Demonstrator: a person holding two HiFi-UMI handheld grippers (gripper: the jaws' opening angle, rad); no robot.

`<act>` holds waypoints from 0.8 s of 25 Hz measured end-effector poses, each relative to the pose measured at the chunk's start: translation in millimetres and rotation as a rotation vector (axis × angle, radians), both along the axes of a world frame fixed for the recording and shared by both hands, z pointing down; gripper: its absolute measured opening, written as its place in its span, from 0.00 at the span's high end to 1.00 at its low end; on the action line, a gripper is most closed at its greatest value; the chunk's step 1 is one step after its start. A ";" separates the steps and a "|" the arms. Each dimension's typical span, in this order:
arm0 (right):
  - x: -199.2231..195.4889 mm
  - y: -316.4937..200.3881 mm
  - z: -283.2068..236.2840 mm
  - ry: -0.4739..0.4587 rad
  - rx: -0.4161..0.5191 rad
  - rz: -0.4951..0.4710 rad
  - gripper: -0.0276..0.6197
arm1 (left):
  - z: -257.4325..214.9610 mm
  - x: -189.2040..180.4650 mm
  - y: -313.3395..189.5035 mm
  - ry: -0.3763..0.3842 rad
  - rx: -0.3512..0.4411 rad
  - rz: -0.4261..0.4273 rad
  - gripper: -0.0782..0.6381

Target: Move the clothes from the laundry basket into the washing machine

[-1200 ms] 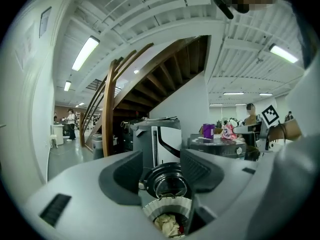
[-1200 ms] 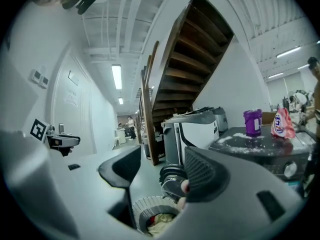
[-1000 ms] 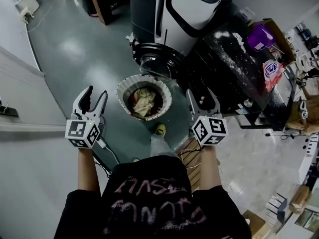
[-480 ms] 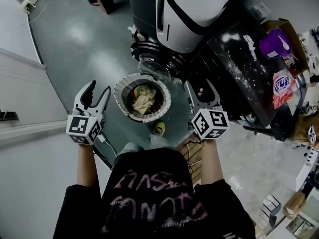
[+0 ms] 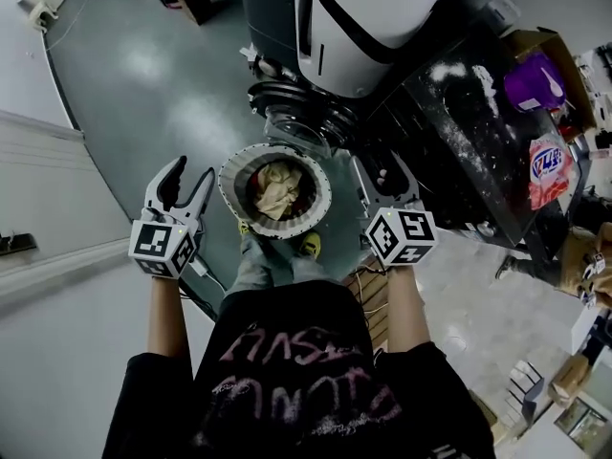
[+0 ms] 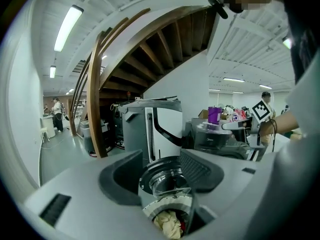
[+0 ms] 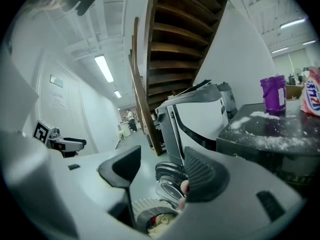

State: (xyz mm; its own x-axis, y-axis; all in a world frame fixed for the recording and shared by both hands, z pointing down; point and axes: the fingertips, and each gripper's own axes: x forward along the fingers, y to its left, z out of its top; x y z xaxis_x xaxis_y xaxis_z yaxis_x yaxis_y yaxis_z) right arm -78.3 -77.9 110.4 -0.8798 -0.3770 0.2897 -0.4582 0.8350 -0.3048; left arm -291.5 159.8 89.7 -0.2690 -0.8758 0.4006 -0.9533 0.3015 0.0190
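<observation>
Left gripper [image 5: 189, 175] and right gripper [image 5: 387, 172] have both come forward with the person since a second ago, with the jaw gap unchanged. Both are released, pads apart, gripping nothing. The round white perforated laundry basket [image 5: 229, 197] now sits level between the two grippers at frame centre, touching neither. A grey trouser leg [image 5: 256, 261] has stepped up to its near rim, beside a yellow-green shoe [image 5: 308, 246]. The cream crumpled clothes [image 5: 277, 187] are still in the basket, heaped, with a bit of red cloth at the edge. The white and dark-grey washing machine [image 5: 359, 17] fills more of the upper centre than before. Its round glass door [image 5: 306, 122] is swung open just above the basket. The floor is glossy grey-green concrete [image 5: 143, 94]. At right is a black top dusted with white powder [image 5: 478, 132], carrying a purple plastic bottle [image 5: 526, 79] and a red-and-white detergent bag [image 5: 547, 165]. The gripper views show a brown wooden staircase [image 6: 150, 49] rising behind the machine and white walls with strip lights.
</observation>
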 end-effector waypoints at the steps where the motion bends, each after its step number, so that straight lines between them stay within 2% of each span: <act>1: -2.4 1.3 1.8 0.006 0.002 0.006 0.53 | 3.8 -3.2 -2.0 0.004 -0.005 0.015 0.55; 5: -13.3 10.3 13.4 0.053 0.017 0.010 0.53 | 19.3 -19.8 -8.7 0.026 -0.023 0.076 0.55; 10: -25.5 21.4 39.4 0.117 0.006 -0.001 0.53 | 44.2 -35.8 -14.5 0.021 -0.089 0.151 0.55; 15: -34.5 34.5 68.3 0.179 -0.015 -0.033 0.53 | 72.7 -35.9 -14.2 0.016 -0.168 0.226 0.55; 20: -51.0 43.5 91.1 0.201 -0.025 -0.097 0.53 | 104.0 -32.4 -20.6 0.030 -0.225 0.300 0.55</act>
State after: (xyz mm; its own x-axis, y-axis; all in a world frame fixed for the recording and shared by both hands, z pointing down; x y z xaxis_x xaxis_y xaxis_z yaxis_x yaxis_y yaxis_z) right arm -129.3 -34.3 201.6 -0.8354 -0.2836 0.4709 -0.4295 0.8714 -0.2370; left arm -323.9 139.2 193.8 0.0014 -0.8033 0.5956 -0.9999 0.0086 0.0139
